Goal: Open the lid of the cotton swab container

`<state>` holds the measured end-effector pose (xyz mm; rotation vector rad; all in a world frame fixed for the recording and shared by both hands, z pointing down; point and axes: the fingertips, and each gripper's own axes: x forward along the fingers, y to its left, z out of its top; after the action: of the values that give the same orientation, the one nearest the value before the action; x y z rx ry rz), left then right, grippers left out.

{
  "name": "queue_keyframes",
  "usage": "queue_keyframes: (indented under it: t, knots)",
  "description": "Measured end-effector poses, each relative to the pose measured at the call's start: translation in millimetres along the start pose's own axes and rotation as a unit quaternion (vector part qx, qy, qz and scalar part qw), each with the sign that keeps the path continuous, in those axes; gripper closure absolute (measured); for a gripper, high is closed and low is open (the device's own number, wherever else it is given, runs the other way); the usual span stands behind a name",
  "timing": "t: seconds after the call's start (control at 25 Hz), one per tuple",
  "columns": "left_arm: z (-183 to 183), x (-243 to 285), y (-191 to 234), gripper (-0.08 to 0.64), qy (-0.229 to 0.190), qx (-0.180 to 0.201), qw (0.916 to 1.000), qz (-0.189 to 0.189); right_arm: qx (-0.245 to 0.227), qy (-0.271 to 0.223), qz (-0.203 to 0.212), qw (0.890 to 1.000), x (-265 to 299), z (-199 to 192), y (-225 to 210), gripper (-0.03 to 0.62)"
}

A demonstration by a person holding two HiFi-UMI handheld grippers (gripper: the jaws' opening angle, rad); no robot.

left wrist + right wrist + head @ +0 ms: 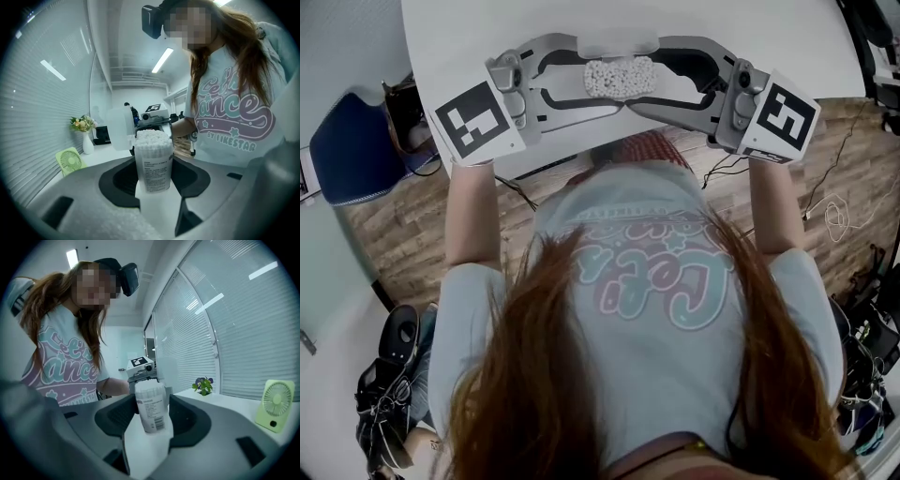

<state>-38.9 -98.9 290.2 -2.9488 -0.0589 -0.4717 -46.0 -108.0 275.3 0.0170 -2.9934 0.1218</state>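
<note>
Left gripper (pixel 598 77), head view first: lay level over the white table (pixel 769 37), jaws clamped front and back on the cotton swab container (pixel 619 86). Faced the right gripper (pixel 645 77) tip to tip, the container sitting between both pairs of jaws. Showed the white swab heads (pixel 605 73) bare from above, and the translucent lid (pixel 619 42) swung up just past the far jaws. Carried the left marker cube (pixel 478 122) and the right marker cube (pixel 783 114) at the rear ends, nearest the person.

Left gripper view next: gripped the container (pixel 153 164) squarely, both dark pads against its sides, printed label toward the camera. Held it upright, swab heads packed above the rim. Had the lid (pixel 117 127) hanging open just beyond the left jaw. Took in the right gripper straight past the tips, the person's printed T-shirt (pixel 234 117) off to the right of the jaws, and a green fan (pixel 70 161) and a vase of flowers (pixel 84 133) well off to the left.

Right gripper view last: stood released, jaws spread to either side of the container (pixel 152 406) with no clear press, a thin gap at the right pad. Caught the container leaning slightly, barcode label toward the camera. Had the lid (pixel 167 371) behind the container, toward the right jaw. Showed the left marker cube directly past the tips, plus a small potted plant (pixel 202 384) and the green fan (pixel 275 404) beyond the right jaw, by the window blinds (pixel 225 324).
</note>
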Motion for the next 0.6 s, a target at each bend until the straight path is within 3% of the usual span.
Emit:
queue_keyframes:
  t: [0.28, 0.6]
  knots:
    - [-2, 1, 0, 0.373, -0.003, 0.000, 1.0000, -0.002, -0.026, 0.007, 0.003, 1.000, 5, 0, 0, 0.373]
    - [-33, 34, 66, 0.372, 0.012, -0.030, 0.9994, -0.009, -0.024, 0.035, 0.018, 0.999, -13, -24, -71, 0.382]
